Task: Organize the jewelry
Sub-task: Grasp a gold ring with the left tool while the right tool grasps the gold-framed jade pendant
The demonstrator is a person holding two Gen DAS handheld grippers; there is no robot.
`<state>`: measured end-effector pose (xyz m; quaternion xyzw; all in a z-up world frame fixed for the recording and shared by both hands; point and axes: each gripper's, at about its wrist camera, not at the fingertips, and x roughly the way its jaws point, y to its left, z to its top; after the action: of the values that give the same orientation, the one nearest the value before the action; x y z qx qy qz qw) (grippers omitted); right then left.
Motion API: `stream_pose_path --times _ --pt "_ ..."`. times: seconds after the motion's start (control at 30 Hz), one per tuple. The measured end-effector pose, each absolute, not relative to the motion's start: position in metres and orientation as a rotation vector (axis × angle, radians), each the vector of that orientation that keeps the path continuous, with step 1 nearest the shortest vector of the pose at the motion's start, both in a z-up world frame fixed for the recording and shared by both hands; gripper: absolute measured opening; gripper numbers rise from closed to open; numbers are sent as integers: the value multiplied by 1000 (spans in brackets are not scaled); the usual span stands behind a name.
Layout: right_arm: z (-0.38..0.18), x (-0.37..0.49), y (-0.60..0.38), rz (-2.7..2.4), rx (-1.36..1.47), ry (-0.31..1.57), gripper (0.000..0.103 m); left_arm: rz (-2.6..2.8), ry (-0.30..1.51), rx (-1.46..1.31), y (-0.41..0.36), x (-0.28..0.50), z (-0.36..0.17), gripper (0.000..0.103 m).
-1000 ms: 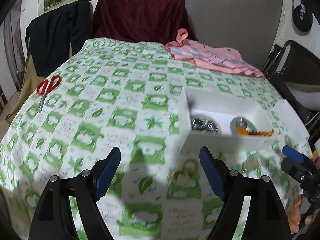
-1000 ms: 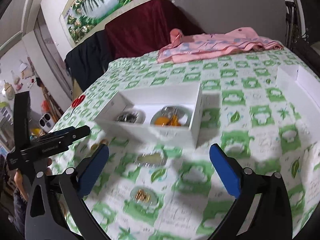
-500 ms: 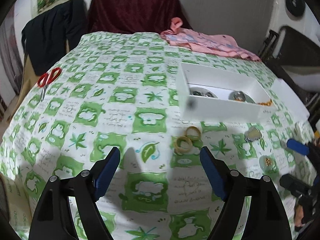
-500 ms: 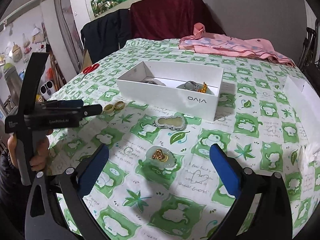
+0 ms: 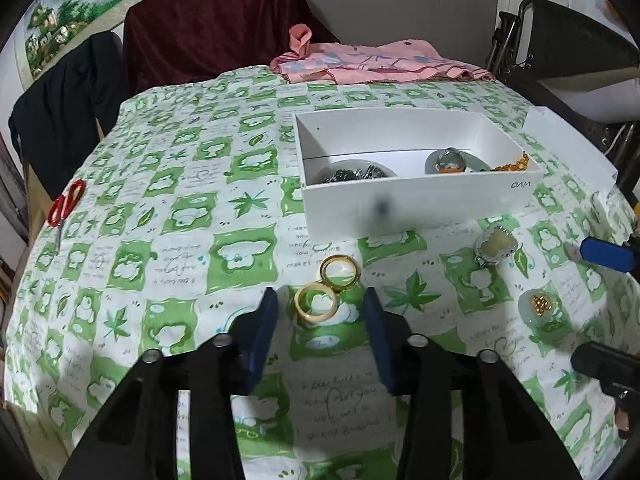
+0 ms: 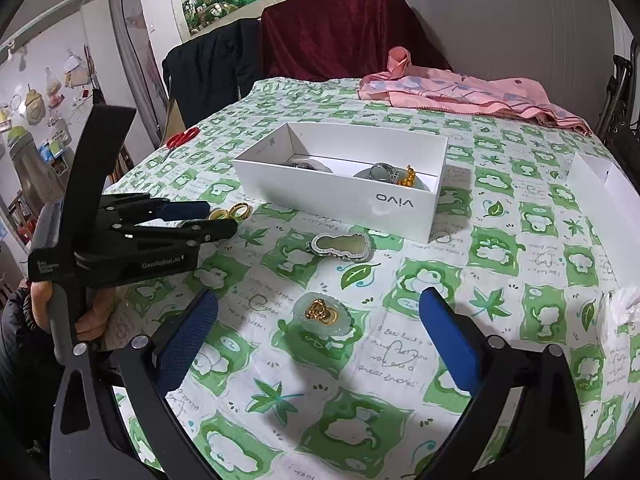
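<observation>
Your left gripper (image 5: pixel 320 312) is the one on target: the cream ring (image 5: pixel 316 305) lies flat on the tabletop (image 5: pixel 180 240) right between the blue pads, slightly toward the tips, with clear gaps on both sides. The jaws are closing, ring between them but not yet pinched. The gold ring (image 5: pixel 340 274) touches it just beyond, toward the white box (image 5: pixel 420 204), so the pair lines up roughly along your pointing direction; a straight squeeze should catch only the cream one. A ring has no long axis, so any approach angle works.

Your right gripper (image 6: pixel 320 324) has its jaws wide open and empty, with the jade pendant (image 6: pixel 322 312) between them on the cloth; it's far from the rings.

Versus a second ago: your left jaws stood wide with the rings off toward the right-hand pad; now they're much narrower and centred on the cream ring.
</observation>
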<state>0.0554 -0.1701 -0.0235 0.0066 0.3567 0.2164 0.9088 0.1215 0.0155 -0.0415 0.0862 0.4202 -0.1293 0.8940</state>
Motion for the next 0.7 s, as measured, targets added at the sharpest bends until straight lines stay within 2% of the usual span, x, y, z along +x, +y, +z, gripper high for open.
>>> stream_pose_path --times 0.07,0.33,0.43,0.5,0.53,0.7 --pt "-23 55 -171 448 12 734 96 -287 873 176 15 120 -41 22" --pt "-27 36 -167 474 -29 765 95 -361 864 214 3 75 -41 22" --pt "-28 33 -161 472 -62 773 85 -371 851 214 2 60 -41 22" --pt "-33 39 -157 479 -72 811 71 -365 840 208 3 57 -40 22" --pt "-35 42 -157 481 -71 826 69 -364 842 200 4 58 -40 22" --pt "-35 55 -158 454 -76 828 66 -369 853 168 9 61 -40 22"
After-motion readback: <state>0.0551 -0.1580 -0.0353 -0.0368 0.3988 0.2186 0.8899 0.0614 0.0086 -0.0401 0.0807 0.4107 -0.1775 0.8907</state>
